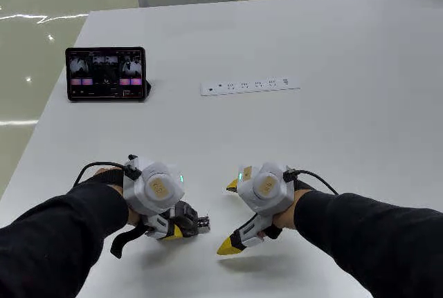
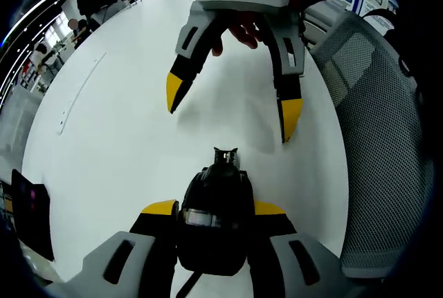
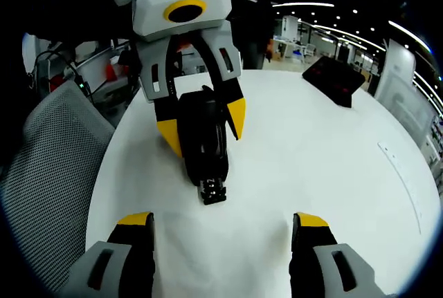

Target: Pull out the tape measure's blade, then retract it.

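L tool: jaws pressed onto the tape, pinching its black case by the two flat sides. In the left gripper view the case sits btwn the yellow tips, filling the gap, w/ its front end sticking out ahead of them.

Tape's long axis runs along the L tool's own line, from the palm side out past the tips. The mouth end leads, so the hook points straight away from the L tool and at the R tool. Only the hook shows at the mouth; blade looks not yet drawn out. Case is held low over the tabletop; can't tell if it touches.

Key relation: the hook lies dead ahead of the R tool, abt on its centreline, maybe a touch to the L of it. It's near the tips but apart from them, not yet btwn them. The two tools face each other nose to nose, so blade axis and R tool axis approx line up.

R tool: jaws spread wide, holding nothing. In the head view one tip sits on the far side of the hook's line, the other on the near side.

Judgement: R tool is the nearer free one. Next move would be straight fwd along that shared line, close on the hook, then draw back away from the L tool. Hook is small, so a slight offset sideways could mean a miss.
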### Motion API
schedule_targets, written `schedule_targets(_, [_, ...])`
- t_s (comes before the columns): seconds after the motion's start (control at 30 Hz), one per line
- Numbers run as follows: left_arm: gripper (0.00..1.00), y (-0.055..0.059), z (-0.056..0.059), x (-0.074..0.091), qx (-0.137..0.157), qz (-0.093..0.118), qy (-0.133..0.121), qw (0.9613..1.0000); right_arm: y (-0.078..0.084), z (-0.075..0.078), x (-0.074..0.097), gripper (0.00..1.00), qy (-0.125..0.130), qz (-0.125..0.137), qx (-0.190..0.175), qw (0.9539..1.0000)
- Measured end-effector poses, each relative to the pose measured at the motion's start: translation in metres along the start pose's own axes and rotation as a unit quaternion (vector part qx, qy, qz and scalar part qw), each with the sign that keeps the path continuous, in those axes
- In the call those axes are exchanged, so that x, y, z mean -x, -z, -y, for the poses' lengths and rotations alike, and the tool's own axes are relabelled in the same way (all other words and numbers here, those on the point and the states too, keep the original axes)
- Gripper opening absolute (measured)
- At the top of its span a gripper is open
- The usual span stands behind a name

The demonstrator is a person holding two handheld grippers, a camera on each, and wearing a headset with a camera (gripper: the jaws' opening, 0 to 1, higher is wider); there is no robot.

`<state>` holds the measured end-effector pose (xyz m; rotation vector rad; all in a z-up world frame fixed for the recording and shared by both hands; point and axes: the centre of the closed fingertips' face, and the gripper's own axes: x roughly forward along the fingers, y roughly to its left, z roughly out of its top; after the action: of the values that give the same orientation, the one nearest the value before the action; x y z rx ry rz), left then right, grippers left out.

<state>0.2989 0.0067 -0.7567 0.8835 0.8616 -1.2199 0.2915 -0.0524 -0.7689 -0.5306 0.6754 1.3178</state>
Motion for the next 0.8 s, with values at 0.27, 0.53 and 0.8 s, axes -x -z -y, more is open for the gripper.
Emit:
schedule_targets(0.27, [0.34,0.000,0.000,0.000,-0.003,-0.003,0.000,1.0000,-0.012,-0.001,-0.008,0.54,-0.014,0.009,0.023,0.9996])
schedule_targets(0.53, [0.34,0.000,0.000,0.000,-0.007,0.000,-0.004,1.0000,-0.018,-0.009,-0.024,0.31,-0.031,-0.011,0.060,0.9977])
schedule_targets(0.8, [0.34,0.001,0.000,-0.001,-0.008,-0.003,-0.007,0.9999,-0.018,-0.011,-0.034,0.13,-0.035,-0.036,0.093,0.9944])
